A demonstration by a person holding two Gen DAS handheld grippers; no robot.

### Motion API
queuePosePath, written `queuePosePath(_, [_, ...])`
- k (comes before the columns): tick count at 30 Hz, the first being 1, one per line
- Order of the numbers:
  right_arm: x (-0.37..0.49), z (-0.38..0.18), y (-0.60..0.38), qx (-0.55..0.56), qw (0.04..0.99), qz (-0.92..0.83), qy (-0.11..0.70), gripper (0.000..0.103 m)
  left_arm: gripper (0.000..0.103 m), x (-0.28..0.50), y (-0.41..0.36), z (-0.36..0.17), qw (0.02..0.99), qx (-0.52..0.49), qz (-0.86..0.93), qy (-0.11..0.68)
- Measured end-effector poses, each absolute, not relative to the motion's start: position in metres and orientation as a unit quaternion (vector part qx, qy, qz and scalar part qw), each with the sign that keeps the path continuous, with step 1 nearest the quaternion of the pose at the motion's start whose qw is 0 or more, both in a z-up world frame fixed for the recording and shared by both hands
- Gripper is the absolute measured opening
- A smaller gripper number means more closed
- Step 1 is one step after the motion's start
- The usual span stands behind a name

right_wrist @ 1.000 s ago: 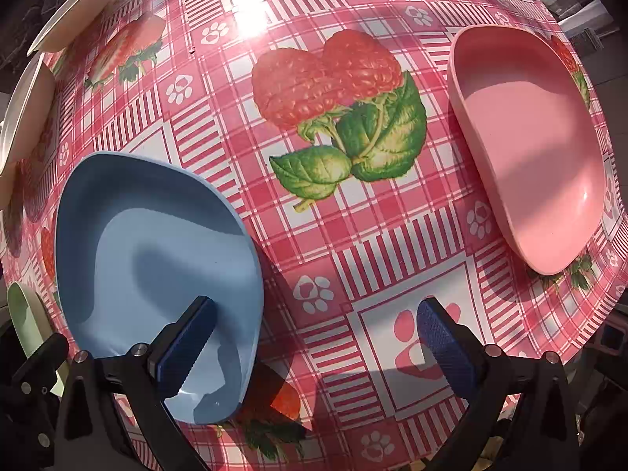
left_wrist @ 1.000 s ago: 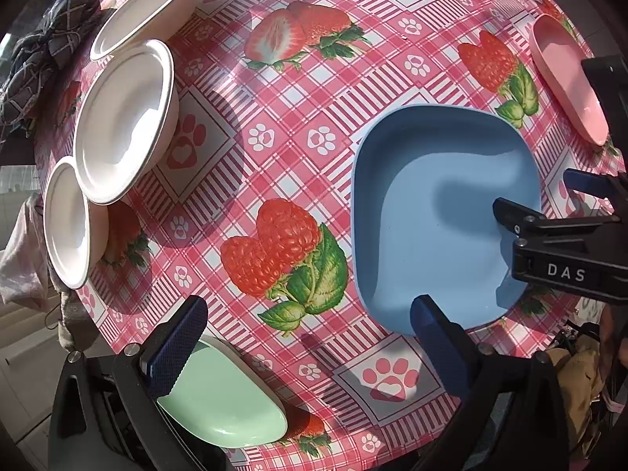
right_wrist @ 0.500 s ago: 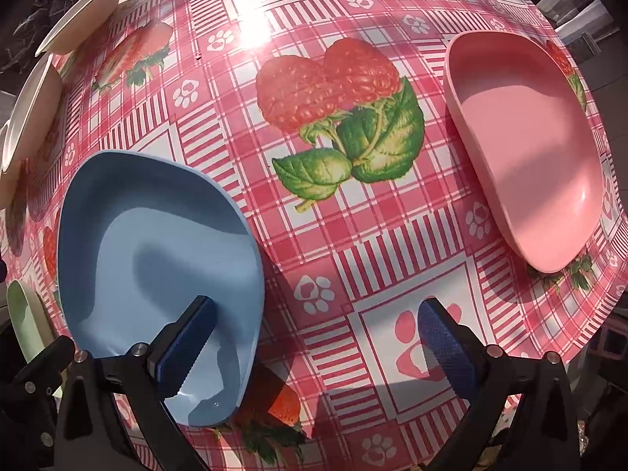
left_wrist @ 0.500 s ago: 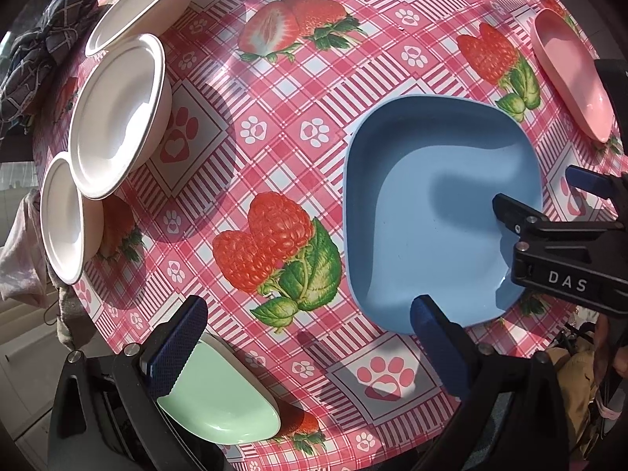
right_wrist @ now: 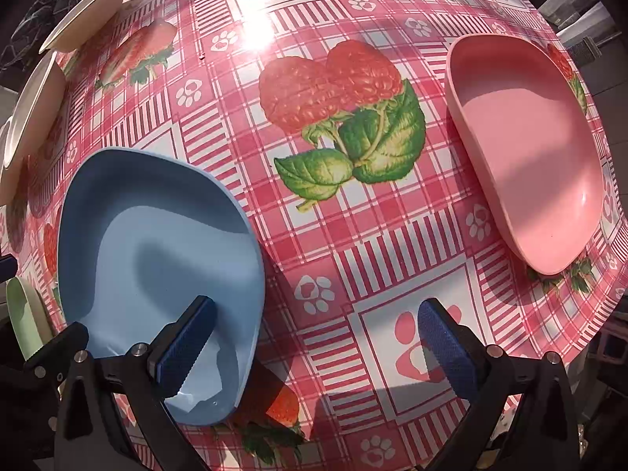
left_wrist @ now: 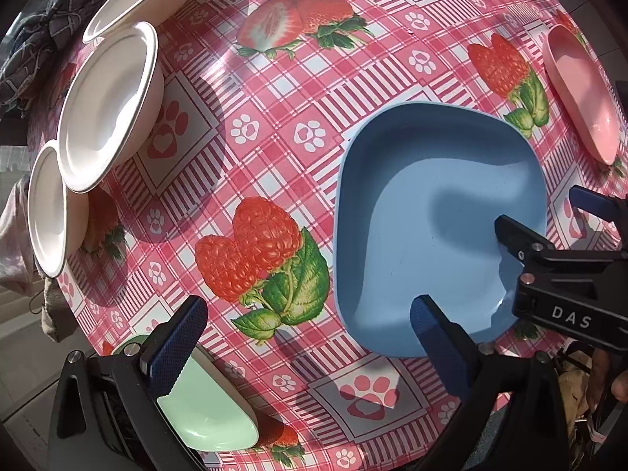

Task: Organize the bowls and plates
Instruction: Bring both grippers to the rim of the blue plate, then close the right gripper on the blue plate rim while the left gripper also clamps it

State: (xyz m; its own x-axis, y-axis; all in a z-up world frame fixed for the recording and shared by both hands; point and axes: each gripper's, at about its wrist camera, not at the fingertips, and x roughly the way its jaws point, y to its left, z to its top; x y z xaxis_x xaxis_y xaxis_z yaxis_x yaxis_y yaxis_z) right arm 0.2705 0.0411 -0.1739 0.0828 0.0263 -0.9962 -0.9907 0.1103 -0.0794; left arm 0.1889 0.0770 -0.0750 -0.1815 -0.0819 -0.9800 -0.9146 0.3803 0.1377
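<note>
We're over the strawberry tablecloth (left_wrist: 274, 125); landmark is the blue plate (left_wrist: 428, 212). Since a second ago both cameras' views of the plate have shifted only slightly, no dish has moved and nothing has been lifted. Our read: we're lining up on the blue plate, stacking not started.

Right gripper (right_wrist: 314, 337): jaws spread wide, empty, one finger hanging over the blue plate's near corner, the other outside its rim over the cloth. We'd judge it's straddling that edge for a pinch; contact not visible.

Left gripper (left_wrist: 310, 333): also wide open, holding nothing, one finger at the blue plate's near rim, the other over the green plate (left_wrist: 208, 404).

Count, big to small:
- square plates: 3. Blue, the pink plate (right_wrist: 530, 157) well apart on the blue's right, green on its left at the table edge.
- white bowls (left_wrist: 106, 106): 3, in a row far left of blue, rims overlapping in view.
</note>
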Motion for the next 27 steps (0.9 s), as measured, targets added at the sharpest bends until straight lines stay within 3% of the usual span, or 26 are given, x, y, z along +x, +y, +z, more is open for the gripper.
queuePosePath(8, [0.272, -0.174, 0.051, -0.505, 0.533, 0.452, 0.507, 0.103, 0.103, 0.182, 0.079, -0.062, 0.536, -0.365, 0.418, 0.636])
queuePosePath(13, [0.287, -0.169, 0.048, -0.451, 0.56, 0.423, 0.551, 0.103, 0.103, 0.21, 0.092, -0.046, 0.564, -0.352, 0.395, 0.634])
queuePosePath(19, [0.279, -0.171, 0.043, -0.465, 0.564, 0.42, 0.538, 0.08, 0.103, 0.232, 0.088, -0.036, 0.58, -0.353, 0.372, 0.633])
queuePosePath(22, [0.274, -0.17, 0.042, -0.463, 0.563, 0.422, 0.539, 0.068, 0.103, 0.216, 0.066, -0.061, 0.587, -0.355, 0.362, 0.631])
queuePosePath(24, [0.272, -0.168, 0.041, -0.457, 0.562, 0.427, 0.542, 0.055, 0.103, 0.21, 0.065, -0.076, 0.59, -0.367, 0.354, 0.626])
queuePosePath(27, [0.261, -0.167, 0.04, -0.459, 0.556, 0.434, 0.54, 0.049, 0.103, 0.211, 0.059, -0.075, 0.591, -0.367, 0.354, 0.626])
